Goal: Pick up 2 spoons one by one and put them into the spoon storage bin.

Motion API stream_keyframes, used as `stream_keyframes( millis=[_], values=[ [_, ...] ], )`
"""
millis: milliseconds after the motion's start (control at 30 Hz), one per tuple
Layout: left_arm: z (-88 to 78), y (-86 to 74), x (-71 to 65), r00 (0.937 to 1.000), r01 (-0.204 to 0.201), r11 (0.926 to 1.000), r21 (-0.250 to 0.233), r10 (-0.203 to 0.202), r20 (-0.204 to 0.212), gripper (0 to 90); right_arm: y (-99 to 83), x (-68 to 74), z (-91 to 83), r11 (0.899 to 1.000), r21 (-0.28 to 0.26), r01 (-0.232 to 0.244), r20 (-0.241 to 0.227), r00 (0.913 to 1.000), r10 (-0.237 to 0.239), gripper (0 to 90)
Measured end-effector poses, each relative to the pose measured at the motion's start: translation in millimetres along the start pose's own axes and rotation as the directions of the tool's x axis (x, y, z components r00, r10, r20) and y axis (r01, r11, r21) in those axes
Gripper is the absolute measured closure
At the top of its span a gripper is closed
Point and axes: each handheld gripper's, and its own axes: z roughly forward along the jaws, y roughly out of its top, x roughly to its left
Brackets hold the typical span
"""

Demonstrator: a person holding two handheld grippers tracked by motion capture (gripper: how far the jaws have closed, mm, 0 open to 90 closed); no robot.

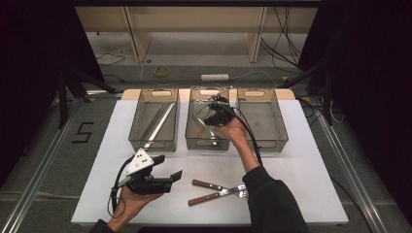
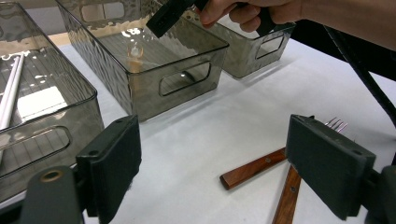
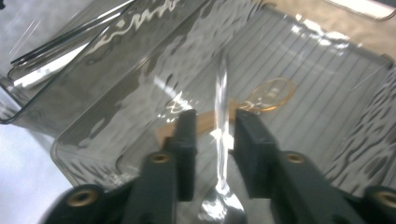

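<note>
The right claw [image 3: 212,135] is reaching into the middle bin [image 1: 193,127] at the upper centre of the high view, its jaws standing partly apart. A metal spoon [image 3: 220,140] is lying between them, and the pads are not pressing on it. At the lower left of that view the left claw [image 1: 167,167] is hovering wide open and empty over the counter [image 1: 291,165], near two wooden-handled forks [image 1: 218,190].

a shiny metal spoon [image 3: 221,140] runs lengthwise down the centre of the right gripper view, bowl at the bottom edge, inside the smoky clear middle bin [image 3: 299,70]. it overlaps a wooden-handled spoon [image 3: 261,99] there.
</note>
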Motion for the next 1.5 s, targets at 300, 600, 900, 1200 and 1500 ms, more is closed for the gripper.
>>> stream_keyframes(
  millis=[300, 600, 900, 1200, 1500],
  values=[
    [0.0, 0.0, 0.2, 1.0000, 0.000, 1.0000, 0.003, 0.000, -0.002, 17.7, -3.2, 0.6, -14.8, 1.000, -0.023, 0.016, -0.067, 0.9976, -0.018, 49.1],
    [0.3, 0.2, 0.4, 1.0000, 0.001, 1.0000, 0.006, -0.001, -0.004, 17.6, -23.5, 10.9, -48.4, 0.992, -0.047, 0.120, -0.134, 0.9830, -0.126, 39.4],
    [0.6, 0.1, 0.9, 0.9999, 0.005, 1.0000, 0.001, -0.005, -0.009, 17.5, -45.3, 20.0, -73.7, 0.980, -0.083, 0.180, -0.161, 0.9683, -0.191, 37.8],
    [-0.3, 0.2, 2.7, 0.9998, 0.013, 0.9999, -0.006, -0.013, -0.014, 17.5, -63.7, 31.3, -84.2, 0.972, -0.083, 0.221, -0.196, 0.9525, -0.233, 34.8],
    [-1.0, -0.1, 4.0, 0.9997, 0.018, 0.9998, -0.009, -0.018, -0.016, 17.4, -85.9, 45.8, -92.8, 0.957, -0.081, 0.280, -0.234, 0.9274, -0.291, 32.3]
  ],
)
